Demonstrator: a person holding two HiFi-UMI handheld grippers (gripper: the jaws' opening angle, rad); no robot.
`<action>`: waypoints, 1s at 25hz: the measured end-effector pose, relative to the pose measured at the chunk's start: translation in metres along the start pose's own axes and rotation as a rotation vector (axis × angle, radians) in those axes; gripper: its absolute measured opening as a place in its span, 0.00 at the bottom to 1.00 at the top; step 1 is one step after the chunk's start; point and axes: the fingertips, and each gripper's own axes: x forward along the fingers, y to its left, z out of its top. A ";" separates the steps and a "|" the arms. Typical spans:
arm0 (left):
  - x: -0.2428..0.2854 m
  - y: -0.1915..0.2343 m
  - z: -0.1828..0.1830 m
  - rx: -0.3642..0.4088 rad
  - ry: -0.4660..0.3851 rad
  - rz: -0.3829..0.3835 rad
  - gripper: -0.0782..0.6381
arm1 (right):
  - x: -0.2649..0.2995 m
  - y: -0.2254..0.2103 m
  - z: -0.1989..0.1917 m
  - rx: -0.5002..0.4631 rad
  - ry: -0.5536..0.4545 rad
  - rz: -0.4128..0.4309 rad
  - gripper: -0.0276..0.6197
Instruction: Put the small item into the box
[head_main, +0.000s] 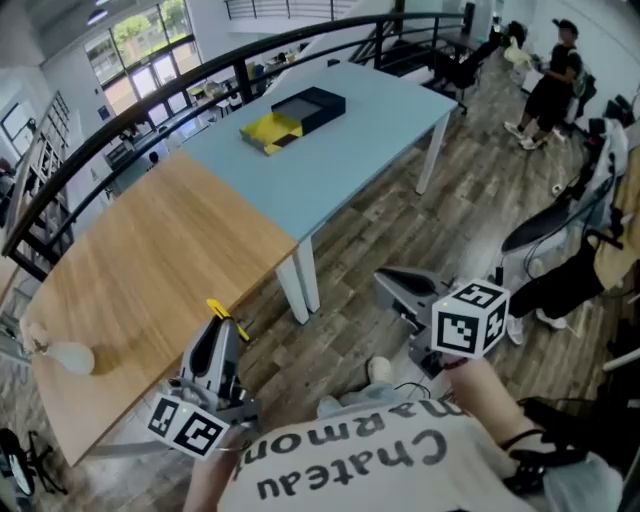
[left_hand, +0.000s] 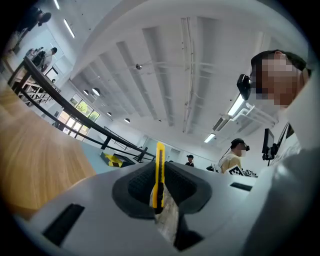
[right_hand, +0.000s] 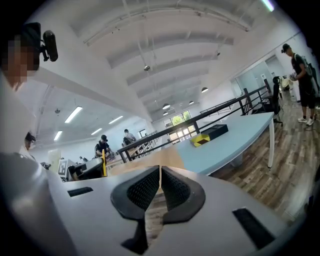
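Left gripper (left_hand: 159, 192) grasps a yellow utility knife (left_hand: 159, 162); right gripper (right_hand: 160, 184) is clenched, empty; box (head_main: 297, 113) sits at the far end of the desk (head_main: 365, 150)

Looks like an open-plan office-slash-lab loft to me: a long light blue table (head_main: 380, 130) next to a wooden table (head_main: 150, 270), a black railing (head_main: 300, 38) like a mezzanine edge, big windows (head_main: 140, 40), plank floor (head_main: 480, 200), office chairs (head_main: 455, 65), strip lights (left_hand: 235, 106) overhead
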 end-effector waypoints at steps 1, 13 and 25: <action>0.007 0.000 -0.003 0.001 0.003 0.007 0.19 | 0.001 -0.008 0.002 0.010 0.002 0.012 0.11; 0.147 -0.015 -0.023 0.000 -0.053 0.071 0.19 | 0.003 -0.146 0.060 -0.062 0.079 0.031 0.11; 0.241 -0.029 -0.066 -0.040 -0.002 0.070 0.19 | 0.008 -0.216 0.085 -0.041 0.089 0.054 0.11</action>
